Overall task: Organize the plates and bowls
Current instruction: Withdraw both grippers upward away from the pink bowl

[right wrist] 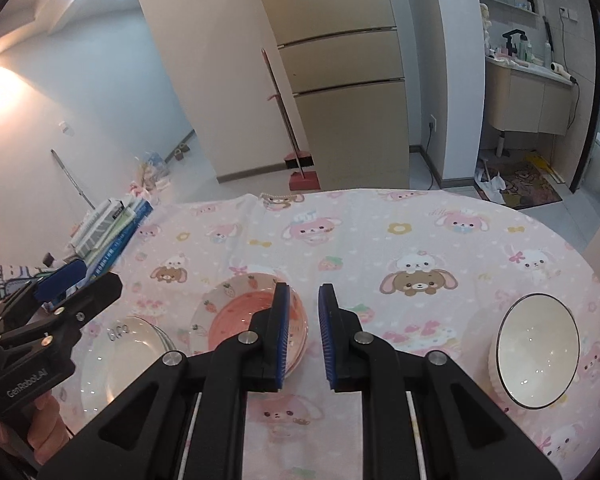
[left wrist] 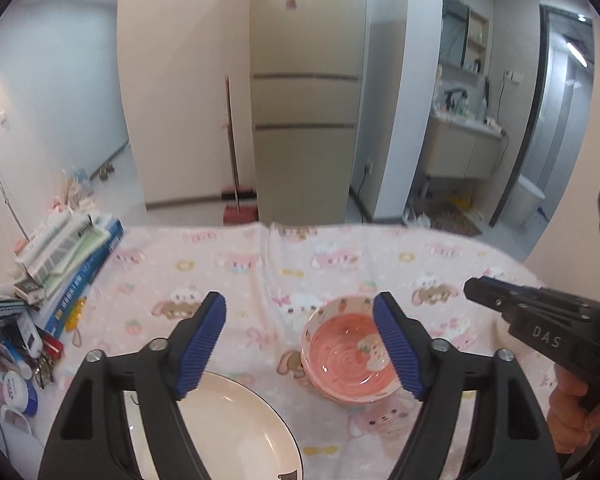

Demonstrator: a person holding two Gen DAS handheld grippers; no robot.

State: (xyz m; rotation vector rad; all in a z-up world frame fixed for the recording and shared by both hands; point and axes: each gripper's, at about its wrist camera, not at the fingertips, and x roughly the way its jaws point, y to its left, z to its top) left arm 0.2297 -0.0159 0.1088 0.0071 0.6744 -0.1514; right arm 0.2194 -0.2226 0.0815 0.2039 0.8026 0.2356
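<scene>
The pink strawberry-print ceramic bowl (right wrist: 256, 312) sits nested on more pink dishes mid-table, just beside the white black-rimmed plate (left wrist: 236, 428), which looks stacked on another. The white ribbed bowl (right wrist: 536, 348) stands well apart at the table's right side, so it probably still needs gathering. The left gripper (left wrist: 300, 340) hangs above the pink bowl, fingers wide and empty; the right gripper (right wrist: 302, 336) shows a narrow gap, holding nothing, over the pink bunny-print tablecloth (right wrist: 420, 240)

A pink strawberry-patterned ceramic bowl (right wrist: 256, 312) sits upright mid-table; a white dark-rimmed plate (right wrist: 120, 360) lies left, a white ribbed dark-rimmed bowl (right wrist: 536, 344) right.
</scene>
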